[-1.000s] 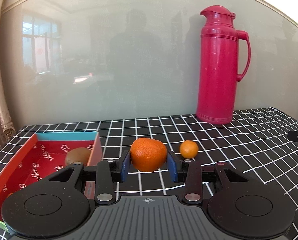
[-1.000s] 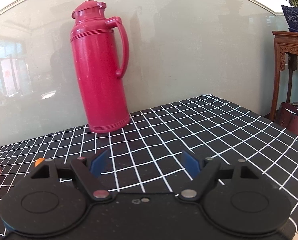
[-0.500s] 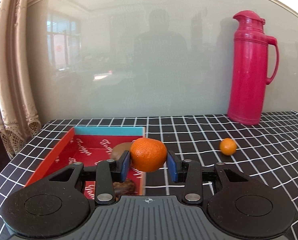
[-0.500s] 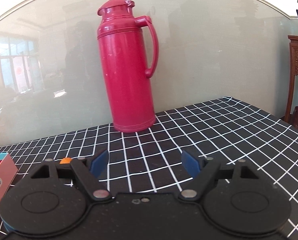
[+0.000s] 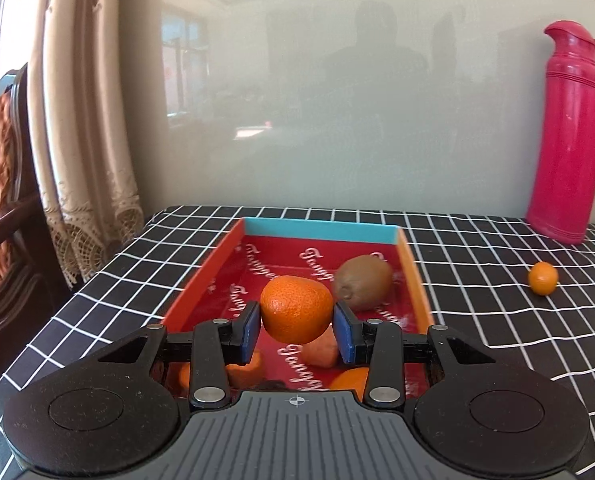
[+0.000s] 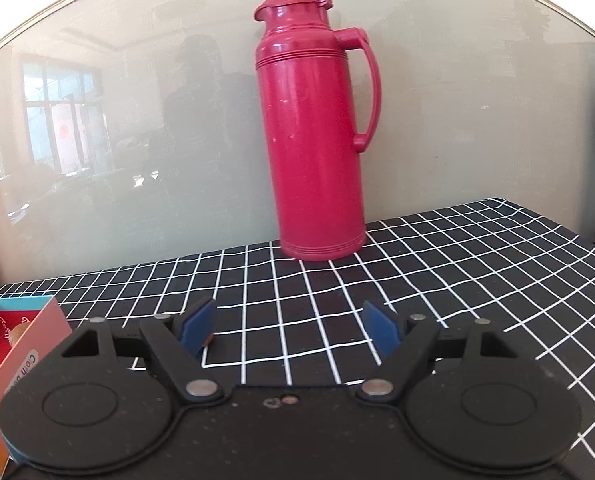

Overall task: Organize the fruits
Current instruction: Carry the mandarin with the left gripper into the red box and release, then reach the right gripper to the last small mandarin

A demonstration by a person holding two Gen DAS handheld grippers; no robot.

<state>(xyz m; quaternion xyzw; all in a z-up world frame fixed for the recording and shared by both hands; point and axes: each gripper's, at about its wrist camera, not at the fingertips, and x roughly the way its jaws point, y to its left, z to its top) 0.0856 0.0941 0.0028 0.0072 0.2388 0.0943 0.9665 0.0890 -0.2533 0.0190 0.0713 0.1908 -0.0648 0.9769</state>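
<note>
The left hand-held gripper [image 5: 296,328] has carried its orange [image 5: 296,309] from beside the box to above the box [image 5: 413,276], pads clamped on the fruit. Inside the box lie one kiwi [image 5: 362,283] and several orange pieces (partly hidden, count unclear). One small orange [image 5: 542,278] sits on the counter [image 5: 497,320] right of the box. The right hand-held gripper [image 6: 289,328] gapes wide, holding nothing; one red flask [image 6: 315,136] stands behind it.

We take this for a home living or dining room. A table under a black, white-gridded tablecloth [image 6: 437,264] stands against a glossy wall panel, carrying a red thermos flask [image 6: 317,132]. Lace-edged curtains [image 5: 85,128] and a carved wooden chair with patterned cushion [image 5: 1,184] stand to the left.
</note>
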